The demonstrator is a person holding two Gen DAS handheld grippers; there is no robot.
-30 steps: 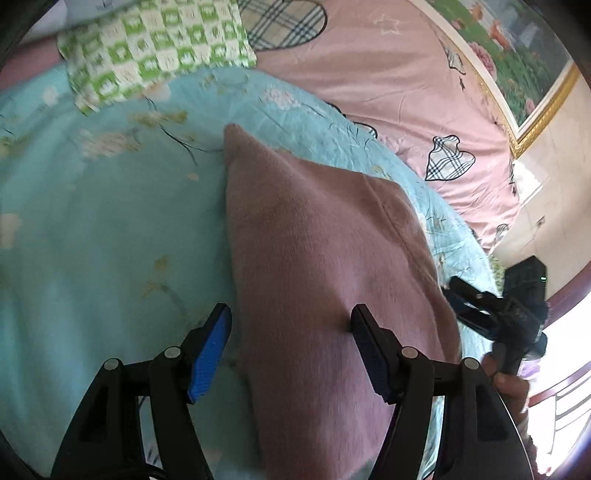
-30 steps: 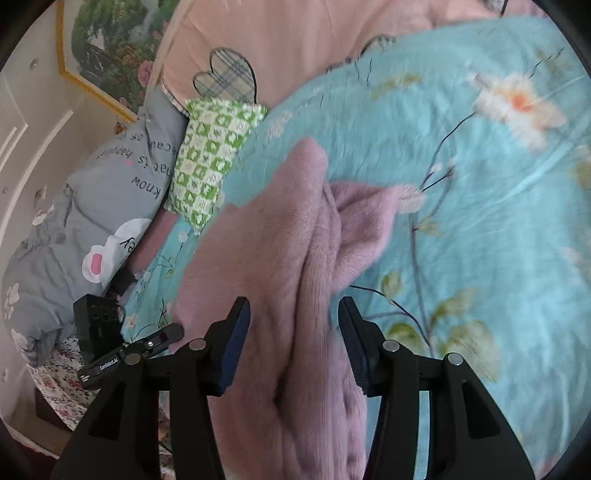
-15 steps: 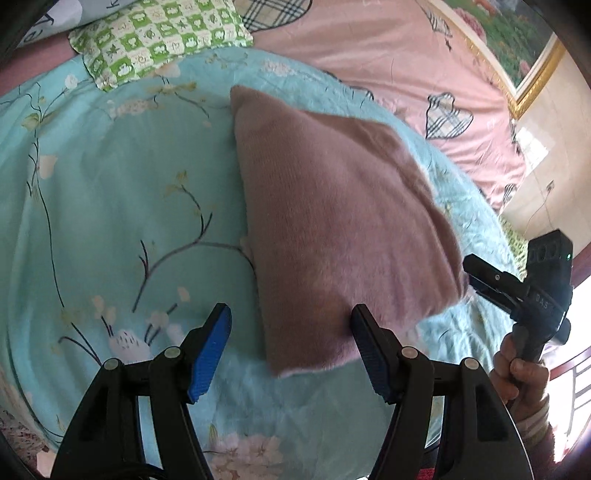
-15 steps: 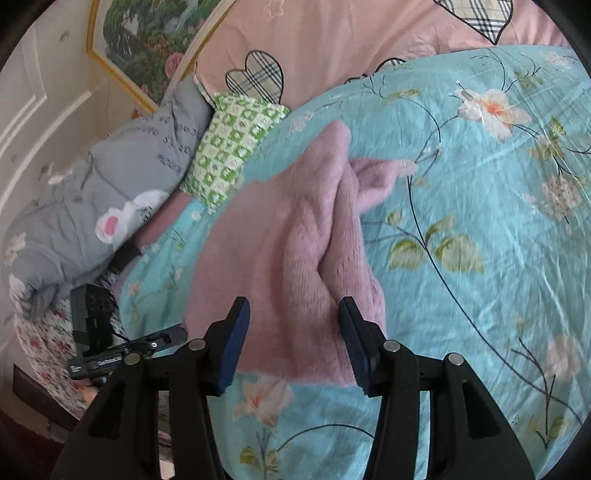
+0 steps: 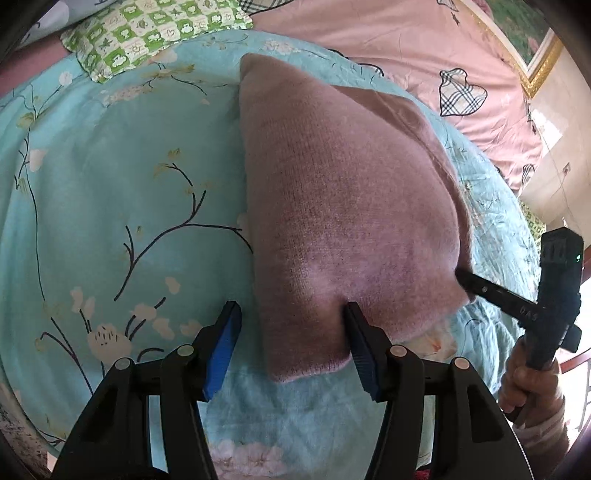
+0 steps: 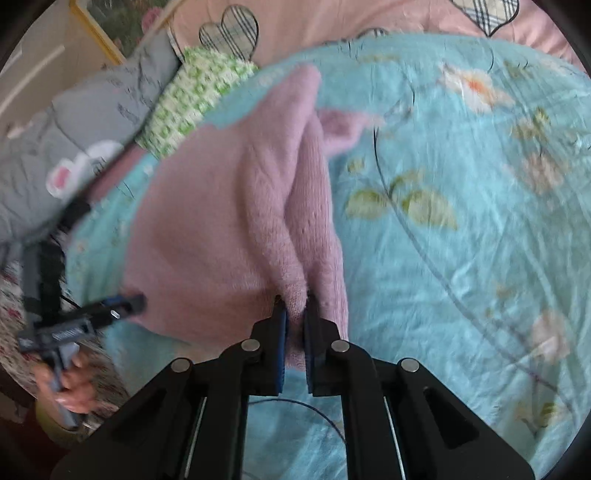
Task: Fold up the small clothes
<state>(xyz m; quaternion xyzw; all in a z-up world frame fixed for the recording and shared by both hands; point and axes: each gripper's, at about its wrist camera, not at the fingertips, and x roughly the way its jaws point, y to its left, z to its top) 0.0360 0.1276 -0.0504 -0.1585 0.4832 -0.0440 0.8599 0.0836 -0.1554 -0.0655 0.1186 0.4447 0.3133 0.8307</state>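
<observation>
A folded mauve knit garment [image 5: 347,206] lies on a turquoise floral bedspread [image 5: 110,206]. My left gripper [image 5: 291,328] is open, its jaws straddling the garment's near left corner. In the right wrist view the same garment [image 6: 221,221] shows a thick fold running toward me. My right gripper [image 6: 294,317] is shut on the near end of that fold. The right gripper also shows in the left wrist view [image 5: 476,284], touching the garment's right edge. The left gripper shows blurred at the left of the right wrist view [image 6: 125,306].
A green checked cloth [image 5: 155,33] lies at the bedspread's far edge, with a pink sheet with plaid hearts [image 5: 424,55] behind. A grey pillow [image 6: 66,147] lies at the far left of the right wrist view. A framed picture [image 5: 532,48] hangs on the wall.
My right gripper has closed onto the garment's fold, having been open and further back. My left gripper has moved forward again, its jaws now around the garment's corner.
</observation>
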